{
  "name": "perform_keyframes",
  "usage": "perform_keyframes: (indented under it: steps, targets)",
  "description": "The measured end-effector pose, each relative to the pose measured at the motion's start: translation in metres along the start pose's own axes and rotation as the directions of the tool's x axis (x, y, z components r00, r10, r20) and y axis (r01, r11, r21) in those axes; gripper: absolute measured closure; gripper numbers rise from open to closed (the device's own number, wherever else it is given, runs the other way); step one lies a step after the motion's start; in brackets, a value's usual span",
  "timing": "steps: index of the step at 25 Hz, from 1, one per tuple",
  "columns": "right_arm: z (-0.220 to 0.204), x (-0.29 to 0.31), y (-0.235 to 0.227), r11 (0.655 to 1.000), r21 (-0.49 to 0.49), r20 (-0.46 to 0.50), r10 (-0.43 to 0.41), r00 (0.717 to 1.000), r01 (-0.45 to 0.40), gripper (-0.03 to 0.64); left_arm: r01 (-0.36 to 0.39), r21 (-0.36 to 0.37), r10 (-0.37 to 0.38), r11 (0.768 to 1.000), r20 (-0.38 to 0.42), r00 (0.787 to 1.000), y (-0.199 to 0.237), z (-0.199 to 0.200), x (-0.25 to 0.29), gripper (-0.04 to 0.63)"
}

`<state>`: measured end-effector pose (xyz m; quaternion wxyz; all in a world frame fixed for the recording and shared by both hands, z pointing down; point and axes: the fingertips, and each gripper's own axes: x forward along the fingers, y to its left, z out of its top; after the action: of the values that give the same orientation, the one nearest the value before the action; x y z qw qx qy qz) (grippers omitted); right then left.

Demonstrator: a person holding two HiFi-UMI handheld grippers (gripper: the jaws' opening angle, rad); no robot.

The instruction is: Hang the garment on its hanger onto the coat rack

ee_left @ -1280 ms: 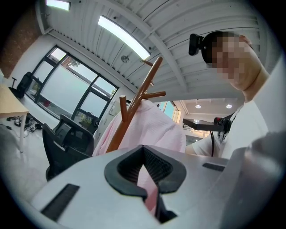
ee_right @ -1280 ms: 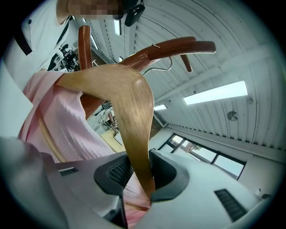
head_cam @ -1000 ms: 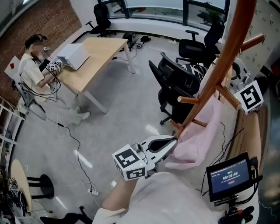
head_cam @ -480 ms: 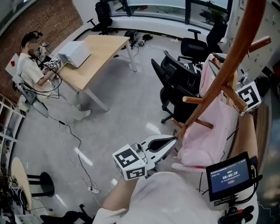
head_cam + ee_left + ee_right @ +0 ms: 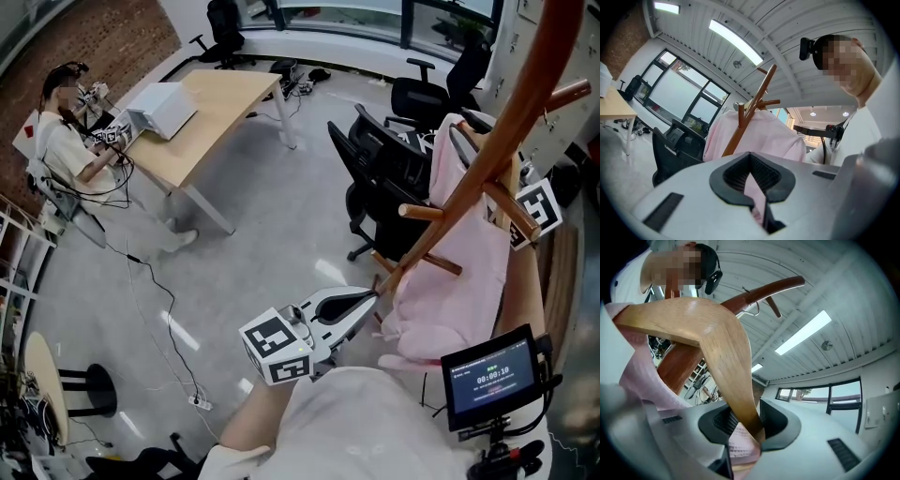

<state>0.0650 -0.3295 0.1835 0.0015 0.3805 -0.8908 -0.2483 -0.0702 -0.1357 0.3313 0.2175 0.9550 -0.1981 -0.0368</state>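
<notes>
The hanger [image 5: 710, 329] is clenched at one wooden shoulder by the right gripper [image 5: 749, 430], and a little pink cloth is caught in the same bite. This grip is judged to let the load be raised and steered toward the coat rack [image 5: 511, 112]. The left gripper [image 5: 370, 300] is closed on a fold near the lower edge of the garment [image 5: 464, 262], apparently so that the loose cloth is drawn clear of the rack's lower arms.

The pink garment is draped on the hanger and held up against the slanting trunk of the rack, just behind a jutting peg [image 5: 424, 213]. The metal hook [image 5: 751, 310] is seen close beside the dark trunk in the right gripper view, but whether it is already seated on an arm cannot be told.

Black office chairs [image 5: 384, 173] are crowded just beyond the rack (near enough for the hem to brush them, it is judged). The pegs themselves lie across the cloth's path. A desk [image 5: 211, 117] with a seated person [image 5: 66, 150] is set well apart, cables [image 5: 155, 291] are trailed over the floor, and a small screen [image 5: 492, 375] is mounted at the near right.
</notes>
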Motion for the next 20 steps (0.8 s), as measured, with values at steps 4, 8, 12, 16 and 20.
perform_keyframes:
  steps: [4,8,12,16,20]
  targets:
    - [0.004,-0.001,0.0,0.998,0.067,0.049,-0.014,0.999,0.011,0.512,-0.005,-0.007,0.005,1.0,0.0,1.0,0.002,0.0,-0.003,0.591]
    - [0.006,-0.004,-0.002,0.994,0.107,0.082,-0.018,0.996,0.009,0.482,-0.005,-0.005,0.005,1.0,-0.002,1.0,0.0,-0.001,-0.001,0.591]
    - [0.006,-0.01,-0.005,0.996,0.081,0.069,0.023,0.997,-0.029,0.423,-0.003,-0.005,0.003,1.0,-0.006,1.0,-0.001,-0.004,0.001,0.591]
    - [0.005,-0.018,-0.004,0.995,0.051,0.043,0.081,0.996,-0.083,0.417,0.008,-0.01,-0.008,1.0,0.0,1.0,-0.001,-0.002,0.003,0.591]
    - [0.005,-0.03,0.002,0.99,0.033,0.032,0.133,0.991,-0.134,0.417,0.053,0.012,-0.053,0.999,0.002,0.999,-0.009,0.005,0.012,0.591]
